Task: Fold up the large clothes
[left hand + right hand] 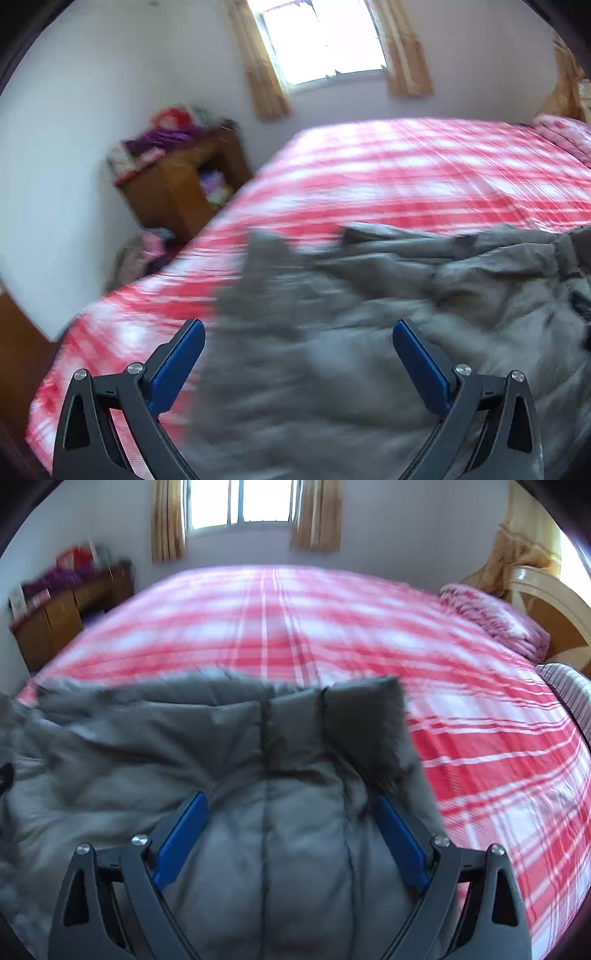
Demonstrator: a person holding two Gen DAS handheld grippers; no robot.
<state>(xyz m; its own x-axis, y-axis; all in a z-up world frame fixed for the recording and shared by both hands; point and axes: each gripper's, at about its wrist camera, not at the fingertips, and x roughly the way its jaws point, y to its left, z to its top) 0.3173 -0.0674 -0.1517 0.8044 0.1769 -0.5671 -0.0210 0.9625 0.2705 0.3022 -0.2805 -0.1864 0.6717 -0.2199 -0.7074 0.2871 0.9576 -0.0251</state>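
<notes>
Both tongs gape wide, holding nothing: the left gripper (298, 334) and right gripper (291, 805) hang over a grey padded jacket (229, 760) (rumpled, blurred) spread on the red-checked bed (332, 627), a window (240, 502) beyond.

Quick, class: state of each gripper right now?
Left gripper: open, holding nothing, above the grey padded jacket.
Right gripper: open, holding nothing, over the jacket.
</notes>
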